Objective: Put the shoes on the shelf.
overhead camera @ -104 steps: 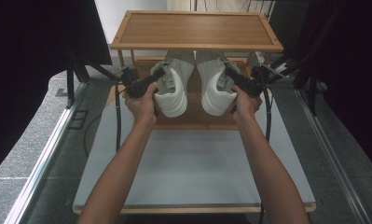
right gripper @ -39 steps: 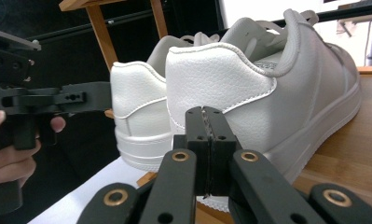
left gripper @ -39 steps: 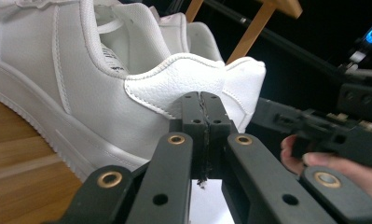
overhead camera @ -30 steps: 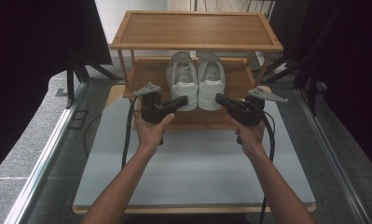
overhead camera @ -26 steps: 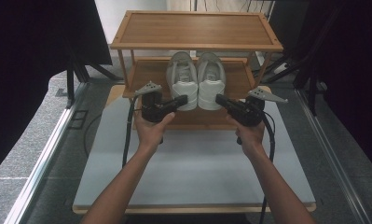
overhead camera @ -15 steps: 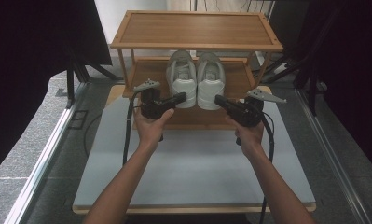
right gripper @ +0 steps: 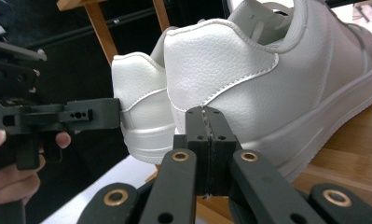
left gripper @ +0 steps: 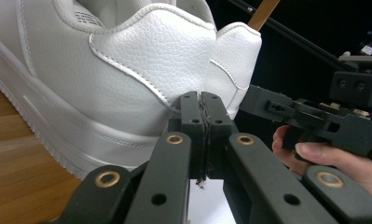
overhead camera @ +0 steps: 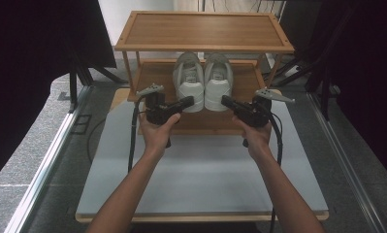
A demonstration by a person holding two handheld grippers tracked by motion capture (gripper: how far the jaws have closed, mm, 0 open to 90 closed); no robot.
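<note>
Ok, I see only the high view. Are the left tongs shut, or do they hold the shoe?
Observer: Shut, on nothing. In the left gripper view the jaws of the left tongs are pressed together, just before the heel of the left shoe.
Operator: And the right tongs?
Observer: Also shut and empty. In the right gripper view the right tongs point at the heel of the right shoe.
Operator: What surface do the heels have?
Observer: Grained white leather, with a stitched seam that curves across each heel.
</note>
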